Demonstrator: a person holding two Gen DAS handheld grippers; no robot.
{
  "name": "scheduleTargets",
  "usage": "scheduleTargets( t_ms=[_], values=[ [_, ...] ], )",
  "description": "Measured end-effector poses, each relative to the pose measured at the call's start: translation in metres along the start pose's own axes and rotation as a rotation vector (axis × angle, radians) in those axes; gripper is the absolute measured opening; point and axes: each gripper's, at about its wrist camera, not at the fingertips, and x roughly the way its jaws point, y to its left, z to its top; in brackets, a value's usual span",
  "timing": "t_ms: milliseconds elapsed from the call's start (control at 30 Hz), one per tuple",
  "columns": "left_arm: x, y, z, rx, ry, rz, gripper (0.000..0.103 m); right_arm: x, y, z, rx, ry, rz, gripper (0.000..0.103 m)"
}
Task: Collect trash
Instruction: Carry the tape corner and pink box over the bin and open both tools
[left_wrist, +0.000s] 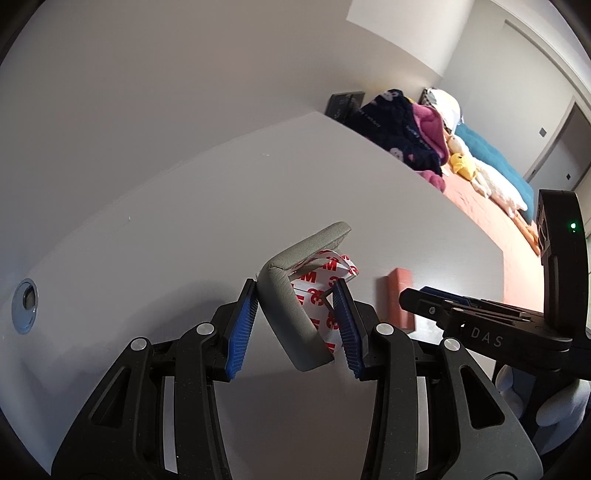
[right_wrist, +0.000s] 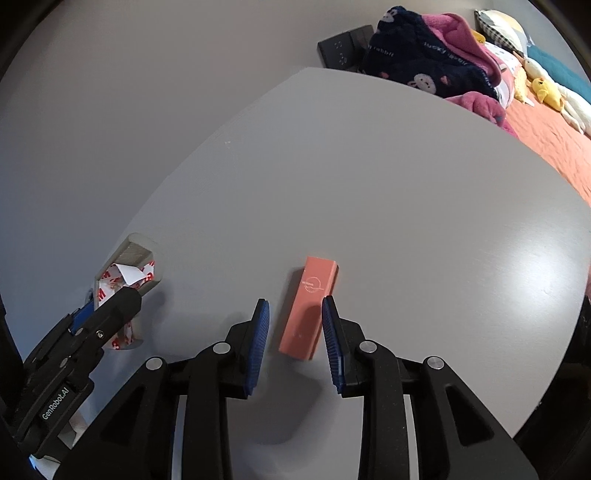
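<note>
From the left wrist, the left tongs (left_wrist: 299, 325) clamp a grey L-shaped foam corner guard with red-printed white tape backing (left_wrist: 295, 310) above the grey table (left_wrist: 184, 206). From the right wrist, the right tongs (right_wrist: 295, 343) stand part-open, empty, straddling a small salmon-pink cardboard box (right_wrist: 308, 314) lying on the table. Pickup in hand; next, lower and close.

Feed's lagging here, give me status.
Left gripper shut on grey corner guard. Right gripper open, straddling pink box on table. Nothing in the way.
</note>
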Motion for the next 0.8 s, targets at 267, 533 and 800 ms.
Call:
scheduleTargets(
  t_ms=[267,533,800],
  values=[
    [0.015,0.009,0.001,-0.010,0.025,-0.005,0.042,0.018,0.001,0.005,-0.006,0.010,-0.057,0.031],
    [0.019,0.015,0.001,-0.027,0.035,0.003,0.042,0.027,0.009,0.007,-0.075,-0.010,-0.099,0.021],
    [0.011,0.005,0.004,-0.015,0.018,-0.007,0.042,0.002,0.009,0.014,-0.082,-0.045,-0.042,0.020]
  ],
)
